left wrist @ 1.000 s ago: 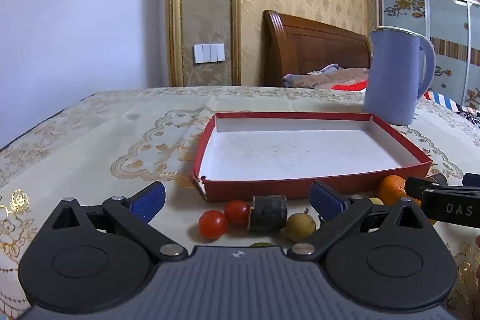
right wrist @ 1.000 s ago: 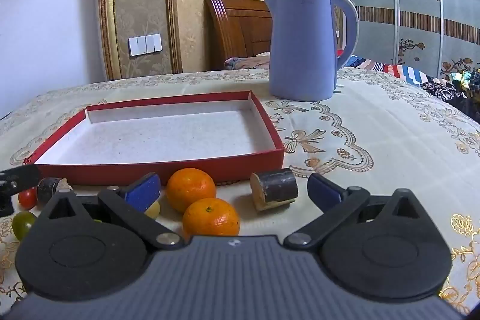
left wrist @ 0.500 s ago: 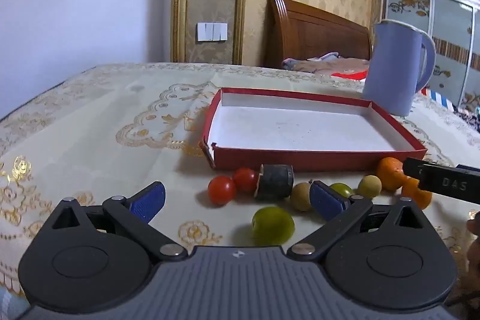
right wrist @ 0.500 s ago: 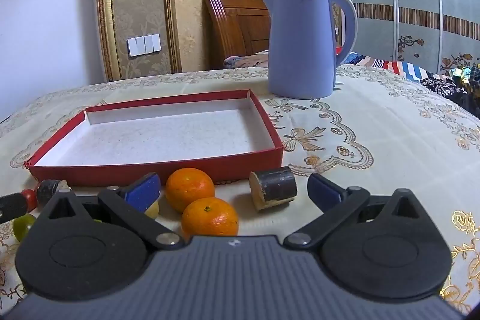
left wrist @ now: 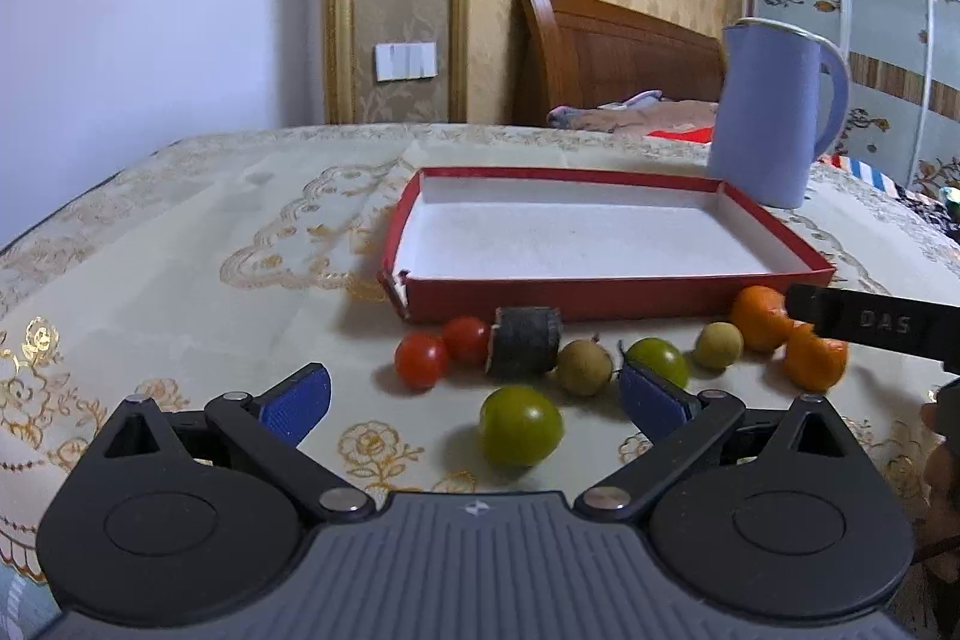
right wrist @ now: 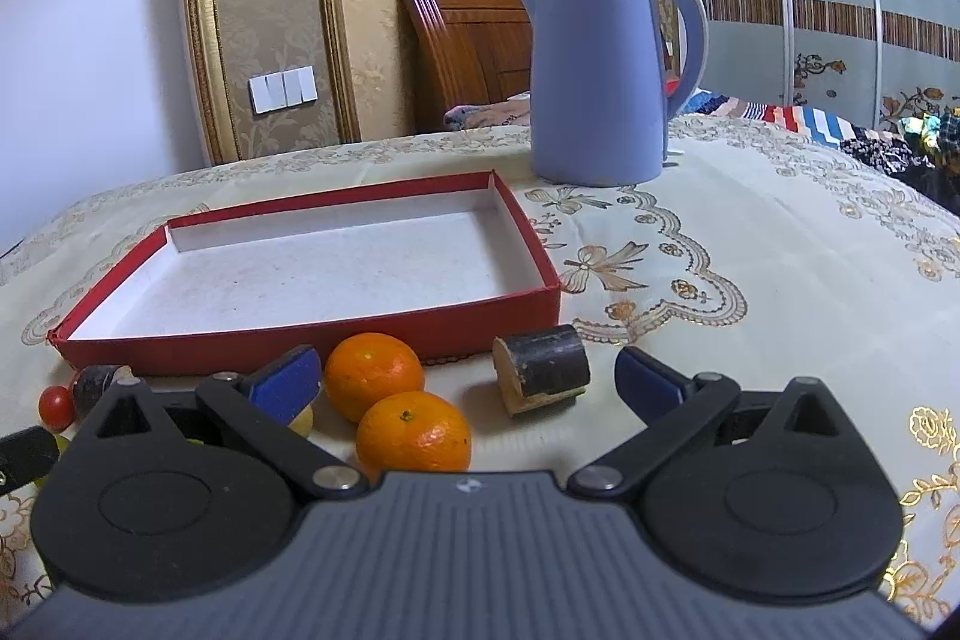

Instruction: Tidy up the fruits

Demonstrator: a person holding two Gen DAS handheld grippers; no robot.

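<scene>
Right in front of the shallow red cardboard tray (left wrist: 618, 301), on the cream embroidered tablecloth (left wrist: 180, 250), lies a loose row of fruit: two red cherry tomatoes (left wrist: 421, 361), a dark cut cane piece (left wrist: 524, 340), brownish longans (left wrist: 585, 367), round green fruits (left wrist: 521, 425) and two orange tangerines (right wrist: 373, 376). The tray's white floor holds no fruit. The left gripper (left wrist: 474, 397) hangs spread wide and holds nothing, with the nearest green fruit between its blue pads. The right gripper (right wrist: 462, 376) is likewise spread and unladen around the tangerines. A lavender electric kettle (right wrist: 597, 70) stands behind the tray.
</scene>
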